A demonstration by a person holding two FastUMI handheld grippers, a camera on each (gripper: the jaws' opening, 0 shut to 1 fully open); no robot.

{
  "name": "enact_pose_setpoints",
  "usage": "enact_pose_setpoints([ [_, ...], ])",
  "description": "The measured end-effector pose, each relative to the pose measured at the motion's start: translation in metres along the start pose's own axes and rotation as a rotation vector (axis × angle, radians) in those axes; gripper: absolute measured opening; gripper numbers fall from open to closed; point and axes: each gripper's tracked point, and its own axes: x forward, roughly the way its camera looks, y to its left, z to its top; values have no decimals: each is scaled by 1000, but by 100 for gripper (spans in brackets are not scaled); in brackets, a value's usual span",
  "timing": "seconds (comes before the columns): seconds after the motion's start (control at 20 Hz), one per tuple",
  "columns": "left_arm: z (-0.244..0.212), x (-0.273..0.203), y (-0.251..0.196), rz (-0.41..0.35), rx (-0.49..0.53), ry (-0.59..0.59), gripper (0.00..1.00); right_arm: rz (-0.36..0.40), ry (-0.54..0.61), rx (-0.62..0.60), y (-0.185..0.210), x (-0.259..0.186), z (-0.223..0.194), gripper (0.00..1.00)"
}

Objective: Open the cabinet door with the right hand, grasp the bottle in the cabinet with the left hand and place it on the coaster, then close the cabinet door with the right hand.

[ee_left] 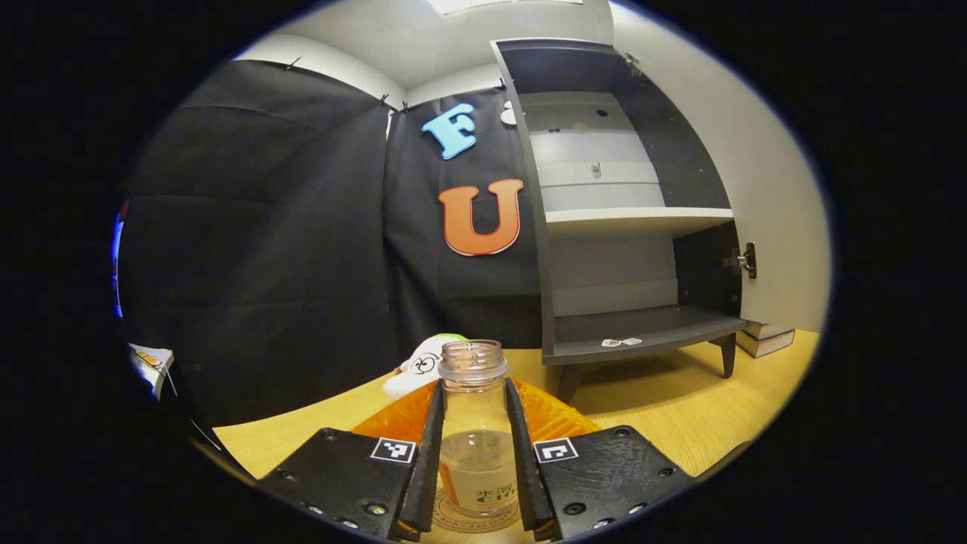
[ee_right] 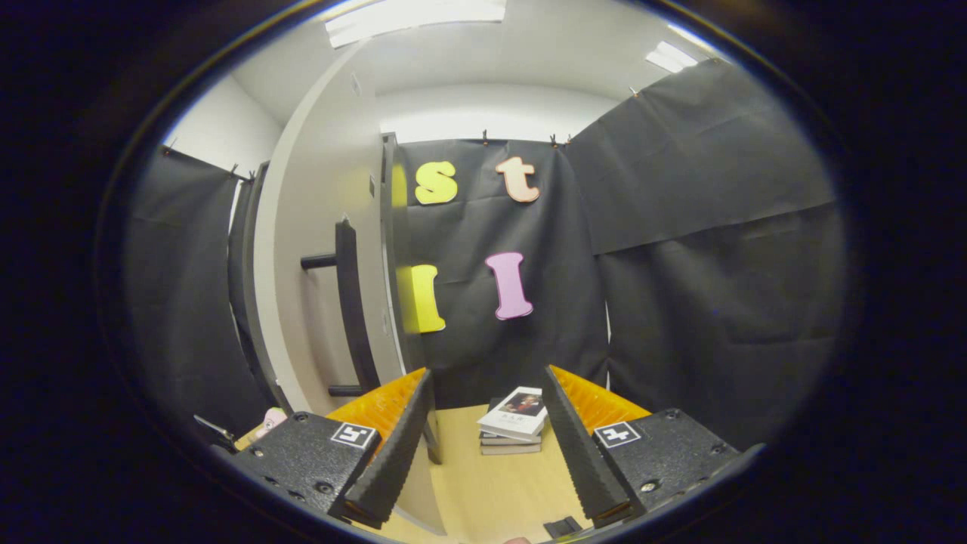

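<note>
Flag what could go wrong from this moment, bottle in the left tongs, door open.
1. The bottle has no cap and holds liquid; the left tongs grip it over the coaster, so a tilted release could spill it.
2. The right tongs are open beside the cabinet door, not on its handle; a push on the edge may slam it.
3. Books lie close to the door and could get knocked.

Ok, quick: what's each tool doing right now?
Left tool: shut on the clear bottle, over the coaster.
Right tool: open, holding nothing, near the open cabinet door.
</note>
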Motion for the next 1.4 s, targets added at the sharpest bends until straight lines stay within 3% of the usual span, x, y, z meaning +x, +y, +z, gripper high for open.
enact_pose_setpoints([
  [0.55,1,-8,6,-16,14,-25,49,4,7,-13,11,-1,-5,90],
  [0.7,3,-10,3,-36,9,-16,60,7,8,-3,11,-2,-6,90],
  [0.75,4,-11,2,-44,7,-13,75,9,8,1,12,-1,-7,90],
  [0.85,4,-11,-2,-65,6,8,86,13,8,7,12,-2,-9,90],
  [0.9,8,-15,-1,-67,3,9,97,13,10,7,11,-2,-10,90],
  [1.05,27,-26,0,-72,-6,13,96,11,26,-2,6,-3,-17,90],
  [1.25,85,-39,-4,-104,-81,-6,96,26,24,12,5,0,-18,90],
  [1.4,130,-44,-6,-132,-76,-19,96,38,14,-8,3,6,-11,90],
])
